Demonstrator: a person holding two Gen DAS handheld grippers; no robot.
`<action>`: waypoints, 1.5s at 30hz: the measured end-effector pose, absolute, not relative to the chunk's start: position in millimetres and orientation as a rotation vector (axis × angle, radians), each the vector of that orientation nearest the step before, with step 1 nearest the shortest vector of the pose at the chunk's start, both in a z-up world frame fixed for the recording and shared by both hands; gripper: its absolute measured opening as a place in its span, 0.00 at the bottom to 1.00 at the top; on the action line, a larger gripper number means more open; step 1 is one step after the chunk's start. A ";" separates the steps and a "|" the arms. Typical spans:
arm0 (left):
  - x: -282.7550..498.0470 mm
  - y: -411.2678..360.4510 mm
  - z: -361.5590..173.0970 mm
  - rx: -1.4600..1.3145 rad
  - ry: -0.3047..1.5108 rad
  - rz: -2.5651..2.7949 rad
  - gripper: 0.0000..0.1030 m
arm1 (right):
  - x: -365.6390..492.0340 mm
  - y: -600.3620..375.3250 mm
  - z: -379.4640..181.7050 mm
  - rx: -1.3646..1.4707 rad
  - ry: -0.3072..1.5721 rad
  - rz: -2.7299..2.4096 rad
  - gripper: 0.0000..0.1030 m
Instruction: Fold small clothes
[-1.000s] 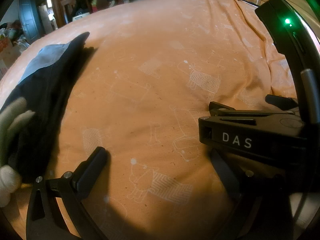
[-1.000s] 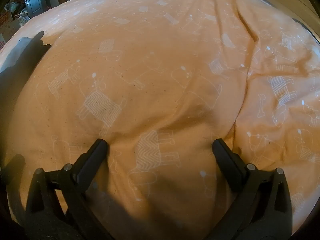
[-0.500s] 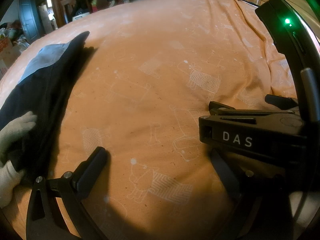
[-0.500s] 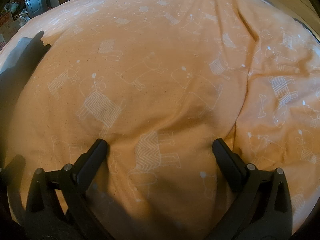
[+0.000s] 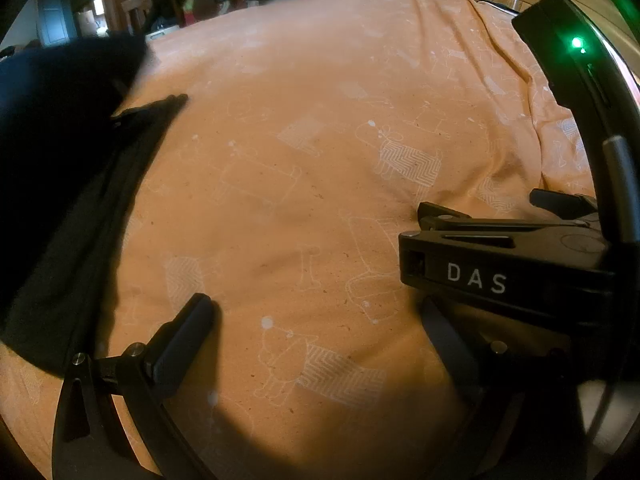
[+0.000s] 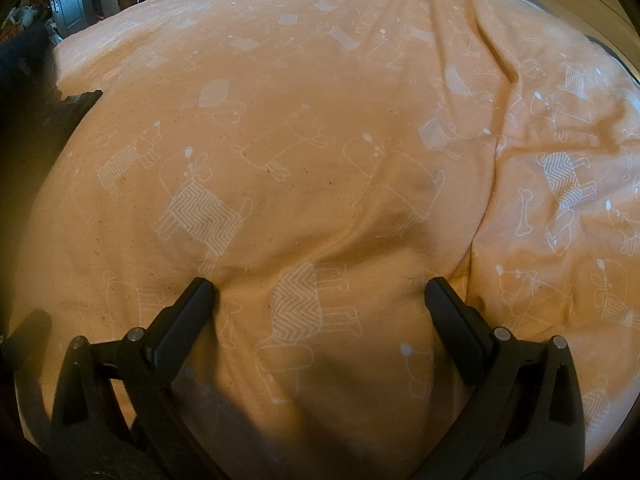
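Left wrist view puts your dark garment [image 5: 68, 200] at the bed's [image 5: 320, 80] left edge; both hand-held grippers [image 5: 316, 312] [image 6: 320, 292] gape empty. It looks limp and light: pinch a corner.

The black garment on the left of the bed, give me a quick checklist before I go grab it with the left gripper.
1. Left gripper open: ok, jaws spread wide, nothing between them.
2. Right gripper open and free: ok, it rests over bare orange bedsheet.
3. Black garment within the left gripper's view: ok, it lies at the left edge, beside the left finger, not between the jaws.
4. Garment lying flat: not ok, its far part looks lifted off the sheet.
5. A clear edge to grip: cannot tell, the cloth is too dark to show hems.
6. Folding space on the sheet: ok, apart from wrinkles at the right.
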State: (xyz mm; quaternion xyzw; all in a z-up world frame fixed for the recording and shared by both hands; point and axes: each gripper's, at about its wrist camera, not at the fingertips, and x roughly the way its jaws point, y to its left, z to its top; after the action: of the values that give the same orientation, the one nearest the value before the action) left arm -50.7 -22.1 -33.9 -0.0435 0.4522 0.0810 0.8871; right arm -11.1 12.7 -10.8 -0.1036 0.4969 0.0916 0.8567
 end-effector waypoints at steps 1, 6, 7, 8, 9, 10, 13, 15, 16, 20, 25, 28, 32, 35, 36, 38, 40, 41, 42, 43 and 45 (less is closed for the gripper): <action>-50.7 -22.1 -34.0 -0.091 0.940 0.168 1.00 | -11.3 13.9 -10.9 -0.219 1.046 0.192 1.00; -51.2 -24.1 -30.2 -0.091 0.940 0.168 1.00 | -10.9 12.1 -11.5 -0.226 1.048 0.191 1.00; -49.4 -22.1 -33.9 -0.092 0.940 0.168 1.00 | -10.0 11.1 -11.6 -0.225 1.047 0.191 1.00; -50.3 -21.5 -33.9 -0.092 0.940 0.168 1.00 | -9.9 10.5 -11.7 -0.221 1.044 0.192 1.00; -51.1 -21.1 -33.7 -0.091 0.939 0.168 1.00 | -10.4 9.3 -12.1 -0.219 1.042 0.192 1.00; -50.5 -21.0 -33.6 -0.090 0.938 0.168 1.00 | -11.1 8.5 -12.3 -0.219 1.041 0.191 1.00; -48.5 -22.7 -35.0 -0.091 0.939 0.168 1.00 | -12.8 6.0 -13.2 -0.221 1.039 0.190 1.00; -48.3 -21.5 -32.8 -0.093 0.937 0.166 1.00 | -13.3 4.9 -13.4 -0.220 1.040 0.190 1.00; -48.4 -21.1 -32.7 -0.094 0.936 0.166 1.00 | -13.3 4.7 -13.5 -0.220 1.040 0.190 1.00; -51.7 -20.4 -32.9 -0.095 0.936 0.165 1.00 | -12.6 3.7 -12.9 -0.220 1.040 0.191 1.00; -52.1 -19.9 -32.7 -0.089 0.941 0.169 1.00 | -12.2 4.0 -12.8 -0.220 1.041 0.192 1.00; -52.1 -19.9 -32.7 -0.089 0.941 0.169 1.00 | -12.0 4.0 -12.7 -0.221 1.041 0.192 1.00; -52.1 -19.9 -32.7 -0.088 0.941 0.169 1.00 | -11.8 4.2 -12.6 -0.221 1.041 0.192 1.00; -52.1 -20.1 -32.7 -0.088 0.941 0.169 1.00 | -11.6 4.3 -12.6 -0.221 1.041 0.193 1.00; -52.0 -20.1 -32.7 -0.087 0.941 0.170 1.00 | -11.5 4.3 -12.6 -0.221 1.041 0.193 1.00; -52.1 -20.0 -32.7 -0.087 0.942 0.170 1.00 | -11.5 4.3 -12.5 -0.221 1.041 0.193 1.00; -52.1 -20.0 -32.7 -0.088 0.942 0.170 1.00 | -11.2 4.4 -12.5 -0.221 1.041 0.193 1.00; -52.1 -20.0 -32.7 -0.087 0.942 0.170 1.00 | -11.3 4.4 -12.4 -0.221 1.041 0.193 1.00; -52.1 -20.0 -32.7 -0.088 0.942 0.170 1.00 | -11.1 4.4 -12.4 -0.222 1.041 0.193 1.00; -52.1 -20.0 -32.7 -0.088 0.942 0.169 1.00 | -11.1 4.5 -12.4 -0.222 1.041 0.193 1.00; -52.1 -20.1 -32.7 -0.087 0.942 0.170 1.00 | -11.2 4.5 -12.4 -0.222 1.041 0.194 1.00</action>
State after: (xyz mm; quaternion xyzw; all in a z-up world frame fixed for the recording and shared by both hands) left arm -52.1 -20.1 -32.7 -0.0417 0.4531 0.0818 0.8867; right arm -11.2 4.5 -12.4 -0.1054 0.4956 0.0921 0.8572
